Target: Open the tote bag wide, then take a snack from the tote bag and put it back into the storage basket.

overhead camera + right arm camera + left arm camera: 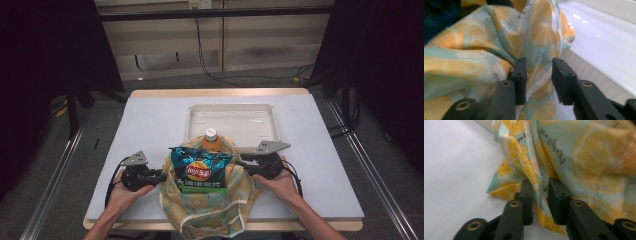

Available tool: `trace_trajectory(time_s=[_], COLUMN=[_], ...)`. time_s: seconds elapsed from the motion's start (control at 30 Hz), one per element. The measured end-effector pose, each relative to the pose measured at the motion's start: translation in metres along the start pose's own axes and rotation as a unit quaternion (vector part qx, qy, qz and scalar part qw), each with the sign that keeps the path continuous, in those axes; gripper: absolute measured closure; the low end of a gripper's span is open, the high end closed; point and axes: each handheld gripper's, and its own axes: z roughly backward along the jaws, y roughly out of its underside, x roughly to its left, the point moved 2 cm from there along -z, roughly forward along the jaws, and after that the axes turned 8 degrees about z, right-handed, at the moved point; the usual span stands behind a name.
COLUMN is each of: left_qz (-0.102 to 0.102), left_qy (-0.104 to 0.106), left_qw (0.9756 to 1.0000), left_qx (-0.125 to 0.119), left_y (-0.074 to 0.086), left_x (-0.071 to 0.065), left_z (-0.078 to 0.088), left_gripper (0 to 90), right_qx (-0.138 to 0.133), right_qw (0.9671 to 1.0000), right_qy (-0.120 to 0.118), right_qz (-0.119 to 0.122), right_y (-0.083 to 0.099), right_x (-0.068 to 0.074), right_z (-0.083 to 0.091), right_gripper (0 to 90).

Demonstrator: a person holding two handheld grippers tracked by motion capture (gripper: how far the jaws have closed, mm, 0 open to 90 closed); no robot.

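Observation:
A lemon-print cloth bag (207, 202) sits at the table's front middle. Inside it stand a blue chips packet (201, 170) and an orange bottle with a white cap (211, 135). My left gripper (161, 176) is at the bag's left side. Its jaws are pinched on a fold of the cloth bag (579, 157), with only a narrow gap between them (540, 195). My right gripper (245, 166) is at the bag's right side, and its jaws hold the bag's fabric (474, 52) between them (539, 75).
A white tray (232, 107) lies just behind the bag and is seen as a white wall (604, 50) beside my right gripper. The white tabletop (150, 120) spreads to both sides. The front table edge is close under the bag.

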Motion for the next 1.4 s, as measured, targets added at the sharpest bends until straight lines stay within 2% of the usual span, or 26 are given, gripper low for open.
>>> trace_trajectory(time_s=[0.13, 0.17, 0.2, 0.23, 0.37, 0.47, 0.57, 0.6, 0.63, 0.7, 0.8, 0.9, 0.97, 1.03, 1.17, 1.3, 1.4], left_qz=[-0.002, -0.009, -0.011, -0.005, -0.008, -0.009, -0.006, -0.009, -0.016, -0.030, -0.030, -0.041, -0.042, -0.045, -0.062, -0.068, -0.078], left_qy=[0.004, 0.003, 0.002, 0.004, 0.011, 0.016, 0.031, 0.031, 0.040, 0.039, 0.049, 0.057, 0.065, 0.069, 0.074, 0.074, 0.071], left_qw=[0.9997, 0.9995, 0.9991, 0.9985, 0.9961, 0.9950, 0.9940, 0.9940, 0.9937, 0.9937, 0.9935, 0.9935, 0.9923, 0.9924, 0.9929, 0.9935, 0.9937], left_qx=[-0.024, -0.030, -0.042, -0.054, -0.087, -0.098, -0.105, -0.104, -0.103, -0.101, -0.098, -0.090, -0.097, -0.092, -0.070, -0.055, -0.038], left_y=[-0.002, -0.002, -0.002, -0.002, 0.000, 0.002, 0.005, 0.006, 0.006, 0.006, 0.007, 0.007, 0.007, 0.008, 0.010, 0.011, 0.015], left_x=[-0.008, -0.011, -0.014, -0.017, -0.028, -0.034, -0.046, -0.051, -0.057, -0.068, -0.075, -0.082, -0.087, -0.091, -0.098, -0.098, -0.098], left_z=[0.010, 0.014, 0.020, 0.024, 0.039, 0.046, 0.049, 0.049, 0.048, 0.047, 0.043, 0.038, 0.038, 0.036, 0.027, 0.019, 0.016], left_gripper=[66.1, 66.4, 67.3, 67.7, 67.7, 67.7, 67.7, 67.7, 67.4, 66.2, 61.6, 55.9, 53.1, 51.5, 48.9, 48.1, 51.4], right_qx=[-0.029, -0.037, -0.044, -0.053, -0.063, -0.075, -0.089, -0.093, -0.092, -0.092, -0.095, -0.099, -0.097, -0.098, -0.089, -0.067, -0.054], right_qw=[0.9995, 0.9993, 0.9989, 0.9985, 0.9979, 0.9972, 0.9959, 0.9955, 0.9955, 0.9956, 0.9952, 0.9944, 0.9945, 0.9938, 0.9942, 0.9952, 0.9954], right_qy=[0.003, 0.009, 0.014, 0.008, 0.005, 0.008, 0.002, -0.004, -0.006, -0.002, -0.012, -0.028, -0.036, -0.051, -0.060, -0.071, -0.079], right_qz=[-0.008, -0.004, -0.006, -0.012, -0.011, -0.007, -0.017, -0.020, -0.022, -0.018, -0.021, -0.022, -0.017, -0.014, -0.003, 0.005, 0.008], right_y=[-0.006, -0.007, -0.007, -0.008, -0.012, -0.017, -0.021, -0.021, -0.020, -0.020, -0.018, -0.017, -0.017, -0.018, -0.018, -0.013, -0.010], right_x=[0.000, 0.000, 0.001, 0.001, 0.007, 0.012, 0.018, 0.019, 0.022, 0.027, 0.033, 0.041, 0.046, 0.052, 0.060, 0.065, 0.068], right_z=[0.014, 0.017, 0.020, 0.023, 0.029, 0.034, 0.039, 0.040, 0.042, 0.046, 0.053, 0.058, 0.060, 0.063, 0.061, 0.054, 0.050], right_gripper=[55.9, 55.8, 55.4, 53.9, 51.4, 51.8, 52.5, 52.6, 52.6, 53.0, 53.5, 53.9, 53.9, 53.8, 51.0, 49.2, 48.2])
